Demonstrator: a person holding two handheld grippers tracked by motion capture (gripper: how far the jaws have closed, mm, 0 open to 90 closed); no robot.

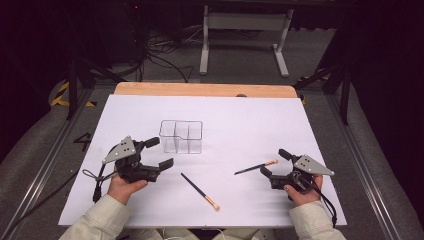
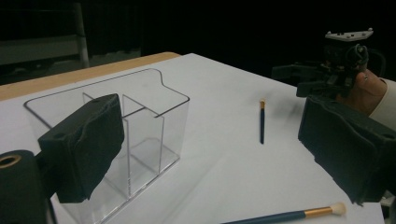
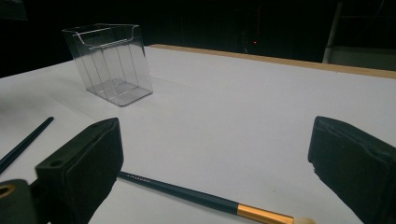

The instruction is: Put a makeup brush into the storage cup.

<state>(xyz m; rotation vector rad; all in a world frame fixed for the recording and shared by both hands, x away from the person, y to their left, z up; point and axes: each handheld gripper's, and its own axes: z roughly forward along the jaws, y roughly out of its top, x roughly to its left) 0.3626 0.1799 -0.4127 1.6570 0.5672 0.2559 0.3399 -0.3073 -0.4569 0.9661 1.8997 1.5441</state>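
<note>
On white table (image 1: 250, 115), 2 brushes (image 1: 200, 191), clear organizer (image 1: 181, 136)

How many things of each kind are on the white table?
Makeup brushes: 2
Clear plastic box: 1
Tongs: 2, the left tongs and the right tongs
Total: 5
</note>
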